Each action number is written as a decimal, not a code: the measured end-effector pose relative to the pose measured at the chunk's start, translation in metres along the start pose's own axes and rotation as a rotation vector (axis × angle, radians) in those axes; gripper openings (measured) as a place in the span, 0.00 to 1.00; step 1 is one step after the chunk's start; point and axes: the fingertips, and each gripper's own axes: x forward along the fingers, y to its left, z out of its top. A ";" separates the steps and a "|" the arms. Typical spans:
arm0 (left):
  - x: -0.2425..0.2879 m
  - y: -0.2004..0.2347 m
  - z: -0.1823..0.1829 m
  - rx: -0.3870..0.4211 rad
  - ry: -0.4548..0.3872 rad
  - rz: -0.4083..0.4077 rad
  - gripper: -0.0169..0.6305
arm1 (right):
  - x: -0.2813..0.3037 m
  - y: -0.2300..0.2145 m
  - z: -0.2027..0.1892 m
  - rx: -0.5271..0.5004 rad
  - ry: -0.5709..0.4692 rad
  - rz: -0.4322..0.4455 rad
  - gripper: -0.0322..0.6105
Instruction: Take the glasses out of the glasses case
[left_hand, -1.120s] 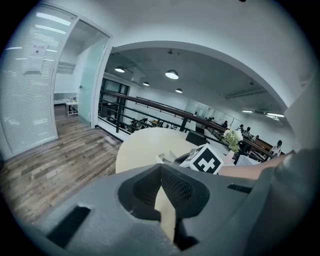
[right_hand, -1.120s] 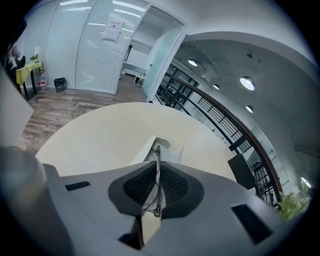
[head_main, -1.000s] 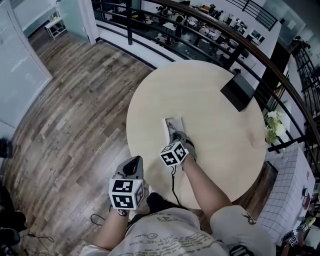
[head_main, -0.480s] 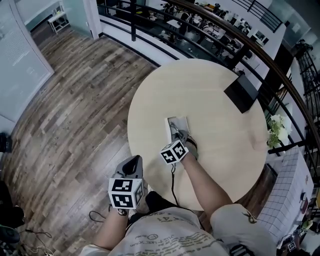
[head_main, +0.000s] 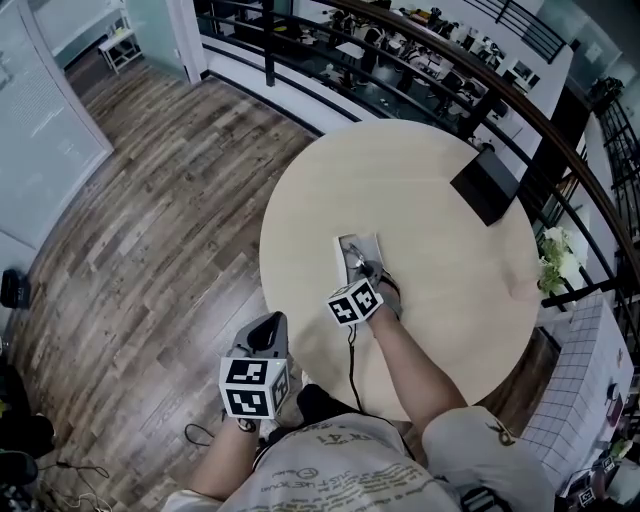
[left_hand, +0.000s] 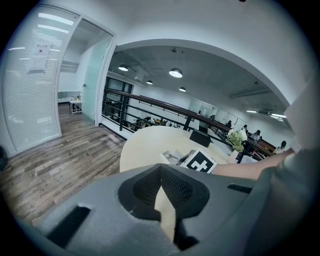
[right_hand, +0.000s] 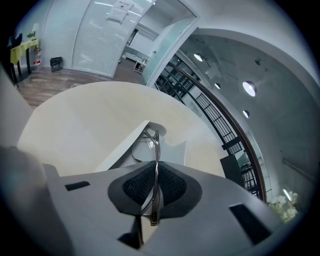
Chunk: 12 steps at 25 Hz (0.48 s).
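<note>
- The left gripper (head_main: 265, 330) hangs nearest the person's body, off the edge of the round table (head_main: 420, 180) and over the wooden floor (head_main: 150, 200); in its own view its pads meet with nothing between them, so it plays no part in the work at this moment
- The right gripper (head_main: 362, 270) reaches out over the near middle of the table, jaws closed on a thin metal temple arm of the glasses (right_hand: 155, 145); the arm runs straight up between the pads in the right gripper view
- The rest of the frame sits just past the jaws, its lens rims curving over the open white glasses case (right_hand: 122, 145), which lies flat on the tabletop with its lid folded open
- Judged from this, the grasp is done and the case is already open; whether the frame rests in the tray or is raised a little above it cannot be told
- What seems left: bring the glasses fully clear of the case and set them down on bare table beside it
- Further off, a black box (head_main: 485, 185) stands near the table's far edge, well apart from the case, and flowers (head_main: 552, 262) show beyond the right rim
</note>
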 end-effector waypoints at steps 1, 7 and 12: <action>-0.001 0.001 0.001 0.004 -0.002 -0.001 0.05 | -0.001 -0.002 0.001 0.011 0.000 -0.009 0.09; -0.012 -0.002 0.007 0.024 -0.015 -0.002 0.05 | -0.019 -0.019 0.011 0.110 -0.057 -0.048 0.09; -0.021 -0.005 0.014 0.048 -0.030 -0.008 0.05 | -0.049 -0.032 0.033 0.254 -0.174 -0.041 0.09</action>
